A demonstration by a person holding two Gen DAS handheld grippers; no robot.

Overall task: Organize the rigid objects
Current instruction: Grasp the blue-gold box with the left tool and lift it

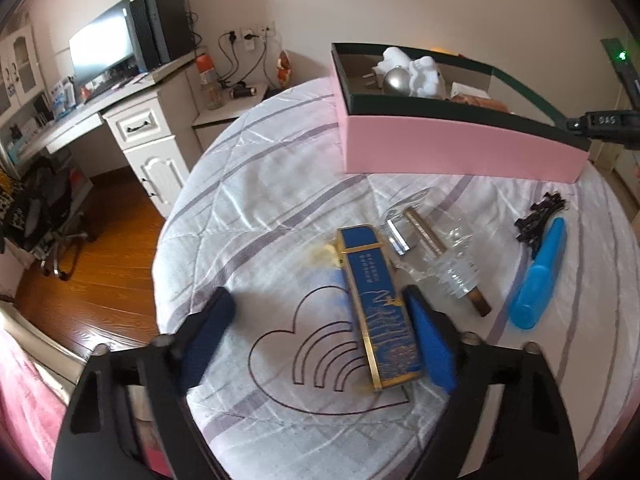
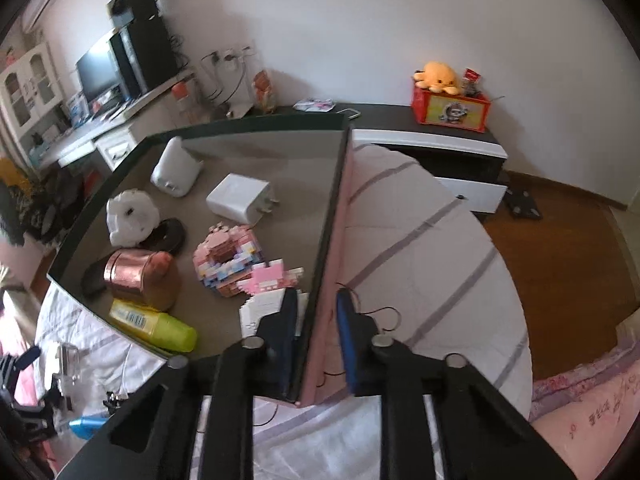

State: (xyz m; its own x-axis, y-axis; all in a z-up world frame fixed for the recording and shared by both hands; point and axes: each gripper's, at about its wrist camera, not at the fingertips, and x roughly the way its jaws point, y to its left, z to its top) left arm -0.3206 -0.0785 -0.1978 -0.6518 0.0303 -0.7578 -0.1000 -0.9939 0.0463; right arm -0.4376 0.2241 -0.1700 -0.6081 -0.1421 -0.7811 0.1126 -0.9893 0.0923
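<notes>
L gripper (image 1: 316,336) jaws wide apart over the bedspread (image 1: 256,216), blue-gold flat box (image 1: 378,308) lying between pads, right pad right beside it, no squeeze. Next out: clear glass stopper (image 1: 436,248), blue tube (image 1: 540,276), black clip (image 1: 538,216). R gripper (image 2: 316,320) clamped narrow on the pink box (image 2: 340,216) wall, one finger inside, one outside. Inside: yellow-green bottle (image 2: 160,324), copper tin (image 2: 140,276), brick toy (image 2: 232,256), white charger (image 2: 240,198).

One pink box (image 2: 336,264) holds two white chargers (image 2: 240,198), one copper tin (image 2: 140,276), one yellow-green bottle (image 2: 156,326) and one pink brick model (image 2: 236,260), while the bed (image 1: 260,184) carries one blue-and-gold box (image 1: 380,312), one glass stopper (image 1: 436,248), one blue case (image 1: 540,276) and one black clip (image 1: 538,216).
</notes>
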